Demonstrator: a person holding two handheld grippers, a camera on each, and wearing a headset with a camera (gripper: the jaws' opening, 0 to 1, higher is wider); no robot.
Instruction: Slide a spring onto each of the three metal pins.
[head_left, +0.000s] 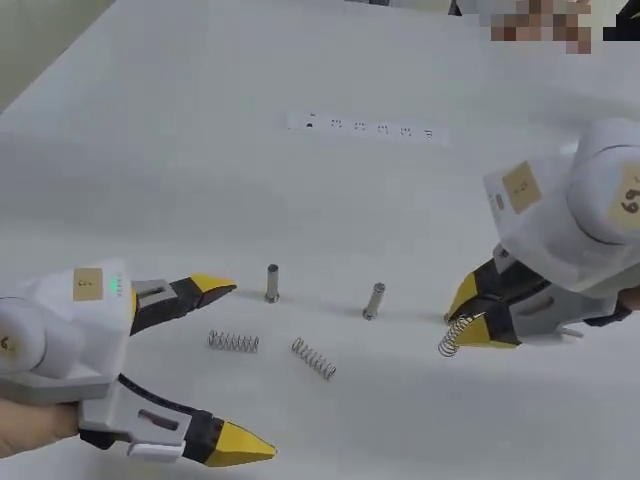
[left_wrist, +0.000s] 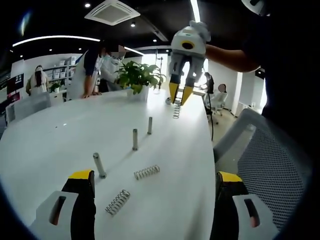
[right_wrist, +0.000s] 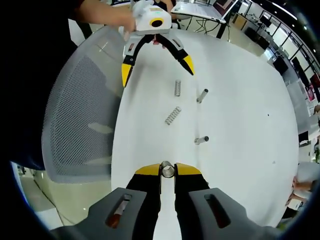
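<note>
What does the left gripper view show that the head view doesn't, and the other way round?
Left gripper view, not head view: a potted plant, a mesh chair, people standing, the third pin in plain sight. Head view, not left gripper view: a power strip. Both: two loose springs and the right hand-held gripper holding a spring.
</note>
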